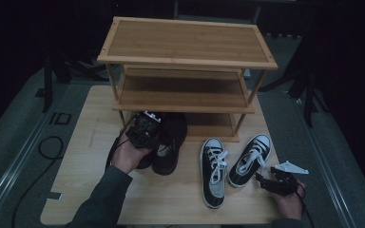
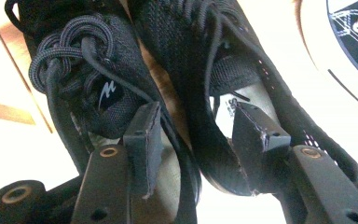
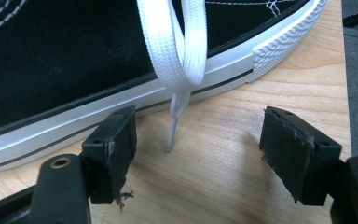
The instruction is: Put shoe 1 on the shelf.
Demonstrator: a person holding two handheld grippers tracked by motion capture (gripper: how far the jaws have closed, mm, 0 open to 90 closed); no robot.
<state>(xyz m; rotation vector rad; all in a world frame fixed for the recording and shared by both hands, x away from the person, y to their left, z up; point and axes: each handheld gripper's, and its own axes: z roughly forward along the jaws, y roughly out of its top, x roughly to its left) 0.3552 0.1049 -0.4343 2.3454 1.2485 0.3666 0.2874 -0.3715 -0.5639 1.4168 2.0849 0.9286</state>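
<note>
Two black shoes point(image 1: 171, 142) lie side by side in front of the wooden shoe rack point(image 1: 185, 47), toes under its lowest shelf. My left gripper point(image 1: 145, 128) hovers over their heels. In the left gripper view it point(image 2: 198, 140) stands open; the shoes' neighbouring collars point(image 2: 186, 93) lie between the jaws, which do not squeeze them. Two black-and-white sneakers point(image 1: 214, 173) point(image 1: 249, 159) lie to the right. My right gripper point(image 1: 266, 183) is low by the right sneaker's heel. It point(image 3: 198, 149) is open, with a white lace end point(image 3: 179, 56) hanging between the jaws beside the sneaker point(image 3: 74, 56).
The rack has three shelves; the middle one point(image 1: 180, 92) and the top hold nothing. The light wooden table point(image 1: 90, 156) has bare room at the left and front. Its right edge runs close past my right gripper. A cable lies on the floor at the left.
</note>
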